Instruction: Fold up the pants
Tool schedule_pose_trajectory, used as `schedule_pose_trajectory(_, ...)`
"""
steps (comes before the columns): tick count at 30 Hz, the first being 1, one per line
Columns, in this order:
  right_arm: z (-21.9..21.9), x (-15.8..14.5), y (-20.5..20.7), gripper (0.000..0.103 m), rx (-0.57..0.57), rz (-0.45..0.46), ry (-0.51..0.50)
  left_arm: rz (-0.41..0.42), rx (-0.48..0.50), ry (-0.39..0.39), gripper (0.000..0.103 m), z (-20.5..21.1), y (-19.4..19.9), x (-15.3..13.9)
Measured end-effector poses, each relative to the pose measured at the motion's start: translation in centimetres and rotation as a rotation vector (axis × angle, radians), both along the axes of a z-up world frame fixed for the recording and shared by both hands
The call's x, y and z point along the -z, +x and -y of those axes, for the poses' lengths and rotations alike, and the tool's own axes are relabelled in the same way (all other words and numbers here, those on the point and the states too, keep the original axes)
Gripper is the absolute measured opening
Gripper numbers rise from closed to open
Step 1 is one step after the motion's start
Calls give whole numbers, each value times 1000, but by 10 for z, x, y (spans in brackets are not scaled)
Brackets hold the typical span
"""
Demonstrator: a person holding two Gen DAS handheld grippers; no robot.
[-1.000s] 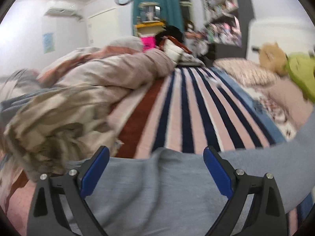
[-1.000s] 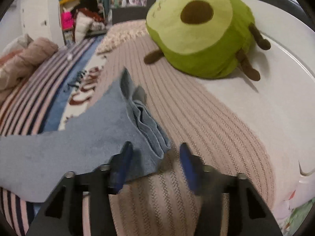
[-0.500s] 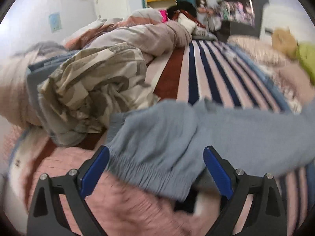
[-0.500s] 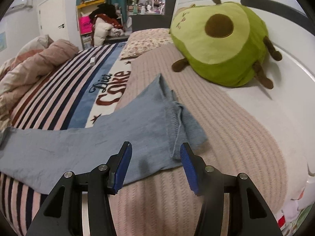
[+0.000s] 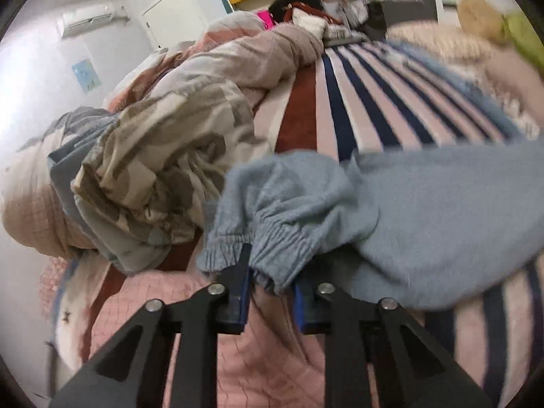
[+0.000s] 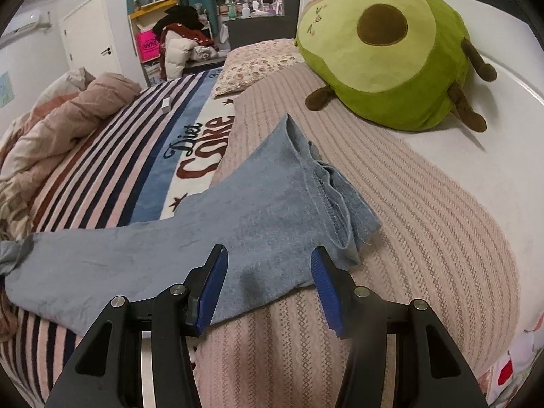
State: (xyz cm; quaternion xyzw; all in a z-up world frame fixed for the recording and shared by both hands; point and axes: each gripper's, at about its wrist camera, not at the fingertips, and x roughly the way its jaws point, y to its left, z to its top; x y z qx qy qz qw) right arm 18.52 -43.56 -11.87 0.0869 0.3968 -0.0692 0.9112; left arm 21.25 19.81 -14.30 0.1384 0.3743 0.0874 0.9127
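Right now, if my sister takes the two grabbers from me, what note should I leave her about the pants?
Left gripper: closed on the elastic cuff of the pants, cuff bunched and raised off the blanket.
Right gripper: open, holding nothing, hovering over the other end of the pants, near the waistband.
Pants: stretched long across the bed, cuff end by the clothes pile, waist end near the avocado plush.
Done: pants laid out, cuff gripped.
Left: no fold is made yet. Probably grip the waist end, then bring the two ends together.
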Motion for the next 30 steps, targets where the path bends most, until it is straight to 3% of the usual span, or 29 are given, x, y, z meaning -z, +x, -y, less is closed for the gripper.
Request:
schedule_pose_trajectory(3,-1,-1,2,46,-11,2,18,39,-13,23,16,-4,21,-17)
schedule_pose_trajectory(6,-5,-1,2,46,-23,2,11,34,-14,-93,20,-16,50,-29)
schedule_pose_trajectory(7,-6,-1,3,46,-25,-1,11,30,-26,-121,25,-21,59,-31)
schedule_pose_trajectory(10,-9,1,4,46,-30,-11,16,54,-102,-71,47,-32,83,-35)
schedule_pose_trajectory(14,-11,4,5,46,-36,-18,20,59,-202,-22,53,-47,101,-30)
schedule_pose_trajectory(16,-13,5,6,46,-43,-24,15,43,-251,-4,69,-61,104,-23)
schedule_pose_trajectory(17,-14,5,5,46,-46,-27,11,29,-241,-47,71,-67,103,-20)
schedule_pose_trajectory(19,-16,6,5,46,-46,-28,4,-35,-133,-218,83,-79,99,-11)
schedule_pose_trajectory(21,-16,6,5,47,-43,-29,9,-70,-67,-288,83,-83,97,-5)
schedule_pose_trajectory(26,-23,7,8,46,-59,-38,18,-110,-62,-153,83,-83,106,14)
schedule_pose_trajectory(29,-28,7,7,46,-65,-45,12,-116,15,-292,82,-92,111,22)
schedule_pose_trajectory(30,-28,7,7,46,-65,-48,11,-112,36,-315,70,-92,112,23)
